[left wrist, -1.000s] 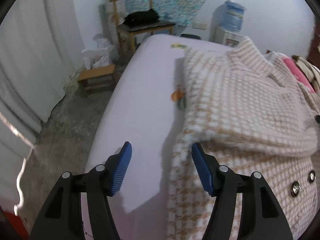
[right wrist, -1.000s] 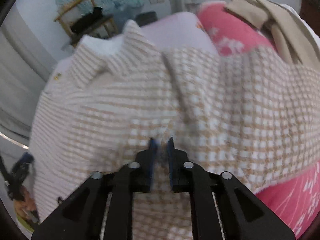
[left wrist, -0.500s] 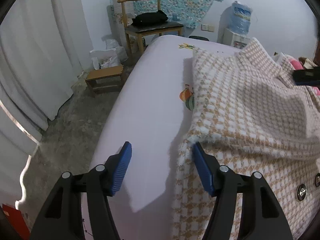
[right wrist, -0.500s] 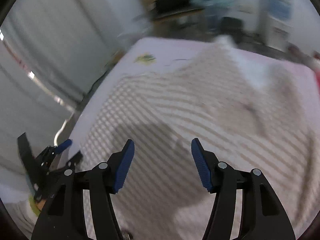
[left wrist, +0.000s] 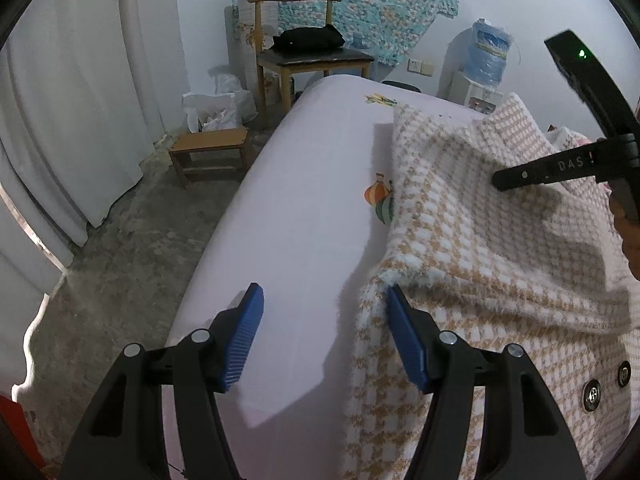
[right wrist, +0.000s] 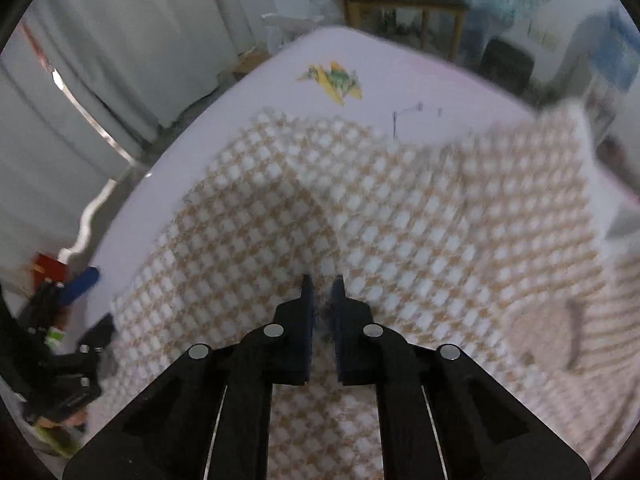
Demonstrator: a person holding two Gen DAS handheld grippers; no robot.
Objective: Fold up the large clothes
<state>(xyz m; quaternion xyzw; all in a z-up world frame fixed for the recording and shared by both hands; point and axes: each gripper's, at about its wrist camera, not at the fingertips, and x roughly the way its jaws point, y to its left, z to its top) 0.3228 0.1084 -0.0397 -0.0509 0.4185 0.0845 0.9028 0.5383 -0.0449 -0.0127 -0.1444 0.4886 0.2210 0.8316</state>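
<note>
A large checked coat [left wrist: 500,264], beige and white, is lying on a bed [left wrist: 304,208] with a pale pink sheet. It is covering the right part of the bed in the left wrist view, and its edge is hanging over the near side. One panel is lying folded over the lower layer, where two metal buttons [left wrist: 591,393] are showing.

The left gripper [left wrist: 324,336] is hovering above the bed edge with its jaws standing wide. Nothing is between them; the right blue pad [left wrist: 404,340] is just beside the fluffy corner of the coat, and I cannot tell if it is touching.

The right gripper [right wrist: 322,296] is pointing down at the middle of the coat. Its jaws are almost together and are pinching a raised ridge of the fabric between the pads. In the left wrist view this gripper is showing at the right border, over the coat, with a green light on its body.

A balloon print [left wrist: 380,200] on the sheet is lying just beside the coat edge. Behind the bed a wooden chair [left wrist: 308,48], a low stool [left wrist: 208,152] and a water dispenser [left wrist: 484,68] are standing.
</note>
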